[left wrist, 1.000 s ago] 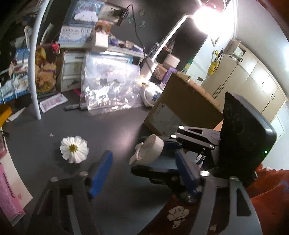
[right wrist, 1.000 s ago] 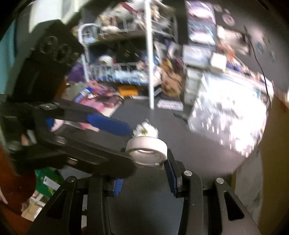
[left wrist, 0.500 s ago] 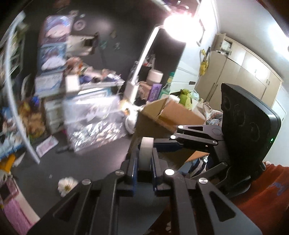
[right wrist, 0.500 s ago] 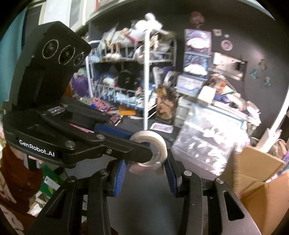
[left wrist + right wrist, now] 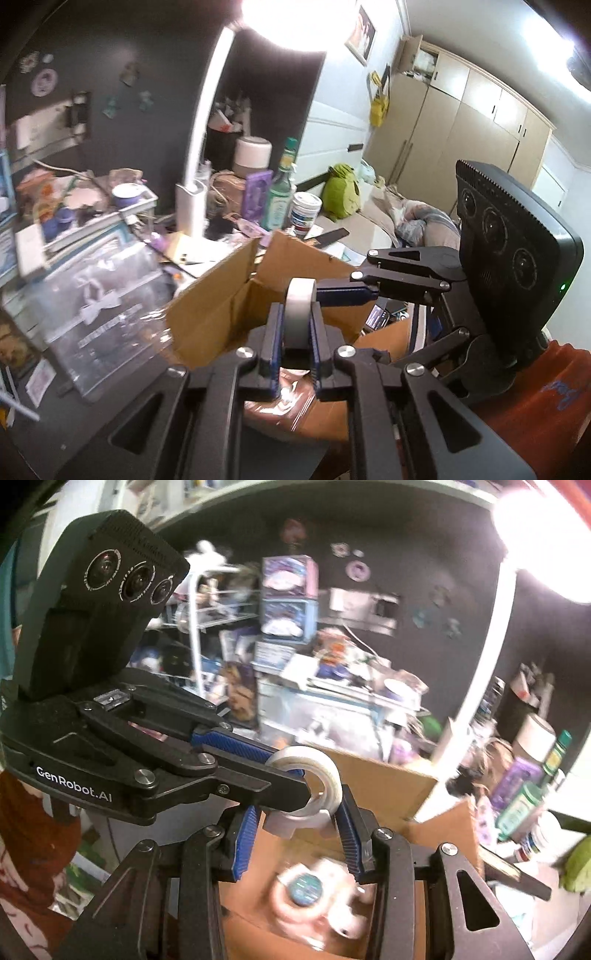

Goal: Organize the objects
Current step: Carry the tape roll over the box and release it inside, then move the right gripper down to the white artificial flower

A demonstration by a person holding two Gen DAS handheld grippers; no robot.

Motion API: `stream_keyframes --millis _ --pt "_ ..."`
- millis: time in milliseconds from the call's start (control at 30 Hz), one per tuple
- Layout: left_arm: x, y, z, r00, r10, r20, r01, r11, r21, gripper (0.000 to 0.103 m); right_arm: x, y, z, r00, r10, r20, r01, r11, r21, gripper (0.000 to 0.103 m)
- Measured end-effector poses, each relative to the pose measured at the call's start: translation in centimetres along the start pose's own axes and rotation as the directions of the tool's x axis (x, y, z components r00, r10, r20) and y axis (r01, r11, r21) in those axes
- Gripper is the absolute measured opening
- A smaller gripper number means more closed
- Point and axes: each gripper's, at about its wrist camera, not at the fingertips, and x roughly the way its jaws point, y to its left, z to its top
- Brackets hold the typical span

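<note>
A white tape roll (image 5: 299,314) is held by both grippers above an open cardboard box (image 5: 221,295). My left gripper (image 5: 295,325) is shut on the roll's flat sides; the roll stands edge-on between its blue pads. In the right wrist view the tape roll (image 5: 314,775) sits between the pads of my right gripper (image 5: 299,830), which also grips it across its width. The left gripper (image 5: 280,771) reaches in from the left and clamps the roll's wall. The box (image 5: 388,786) holds several items, blurred.
A white desk lamp (image 5: 195,158) stands behind the box. Bottles and jars (image 5: 280,199) crowd the back right. A clear plastic bag (image 5: 99,295) lies left of the box. A white rack (image 5: 195,635) with clutter is at the back left.
Both grippers have carried the tape roll from above the dark table and the white flower to above the open cardboard box. My left gripper, open a second ago, closed on the roll.
</note>
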Motion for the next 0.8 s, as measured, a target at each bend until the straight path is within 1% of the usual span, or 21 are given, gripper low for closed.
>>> stream_keyframes --millis 133,200,267,300,333,400,567,733,800 --pt "2.4 -0.4 0.6 0.999 -0.008 -0.042 0.008 1.000 -0.004 0.010 0.4 -2.4 -1.0 0.999 -0.015 -0.050 0.017 0.999 0.028 0.036" --pt "3.0 -0.5 0.7 0.998 -0.005 -0.057 0.005 1.000 -0.001 0.011 0.6 -2.8 -1.4 0.997 -0.025 -0.068 0.027 0.999 0.032 0.036" --pt "3.3 -0.6 0.8 0.998 0.007 -0.064 -0.007 1.000 0.002 0.028 0.9 -3.2 -1.8 0.995 -0.038 -0.094 0.042 0.999 0.035 0.038" --pt "3.2 -0.6 0.8 0.998 0.017 -0.056 -0.016 1.000 0.008 0.050 1.1 -3.3 -1.9 0.993 -0.040 -0.109 0.045 0.998 0.039 0.044" --pt "3.1 -0.7 0.8 0.999 0.022 -0.049 -0.022 1.000 0.010 0.060 1.1 -3.4 -2.1 0.993 -0.038 -0.114 0.043 0.998 0.044 0.050" --pt "2.8 -0.6 0.8 0.999 0.025 -0.047 -0.025 1.000 0.010 0.060 1.1 -3.7 -2.3 0.992 -0.041 -0.121 0.049 0.997 0.056 0.053" --pt "1.6 -0.1 0.6 0.998 0.057 -0.032 -0.057 0.998 0.000 0.065 0.9 -3.7 -2.4 0.991 -0.063 -0.120 0.070 0.996 0.054 0.053" --pt "-0.5 0.2 -0.2 0.996 0.087 0.001 -0.087 0.996 -0.009 0.071 0.8 -3.1 -2.1 0.989 -0.083 -0.125 0.088 0.995 0.040 0.053" --pt "-1.5 0.4 -0.7 0.995 0.097 0.016 -0.097 0.995 -0.015 0.071 0.6 -2.6 -1.9 0.988 -0.092 -0.122 0.096 0.995 0.032 0.053"
